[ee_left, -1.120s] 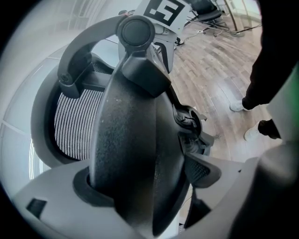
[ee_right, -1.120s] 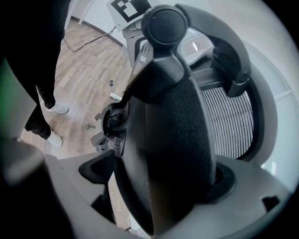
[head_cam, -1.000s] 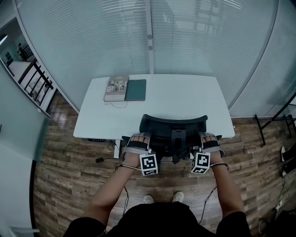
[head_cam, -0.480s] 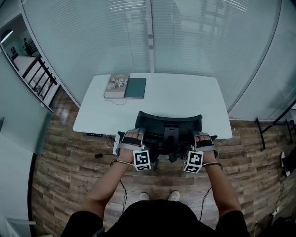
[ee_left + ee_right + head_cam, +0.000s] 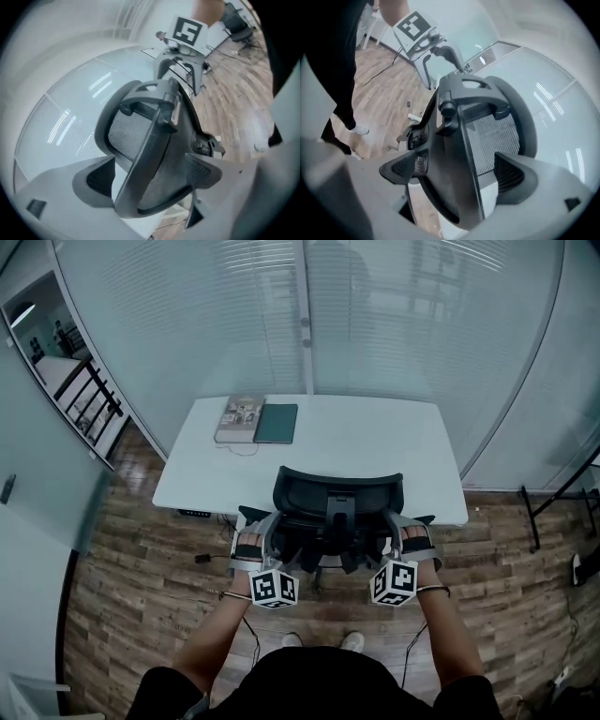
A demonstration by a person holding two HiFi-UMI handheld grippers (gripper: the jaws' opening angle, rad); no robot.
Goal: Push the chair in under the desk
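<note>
chair (image 5: 339, 502) sits nosed up to the near edge of the desk (image 5: 394, 432), backrest just outside it and the seat mostly hidden below. left gripper (image 5: 261, 519) and right gripper (image 5: 405, 519) each have jaws spread wide, straddling a side rim of the backrest without pinching it, so an uneven shove would likely swivel the chair or let a rim slide out. also watch the cable (image 5: 204, 559) on the floor near the base, a caster could snag it.

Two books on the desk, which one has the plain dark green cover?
The right-hand book, the one nearer the desk's middle. The left-hand book beside it has a pale, pictured cover.
</note>
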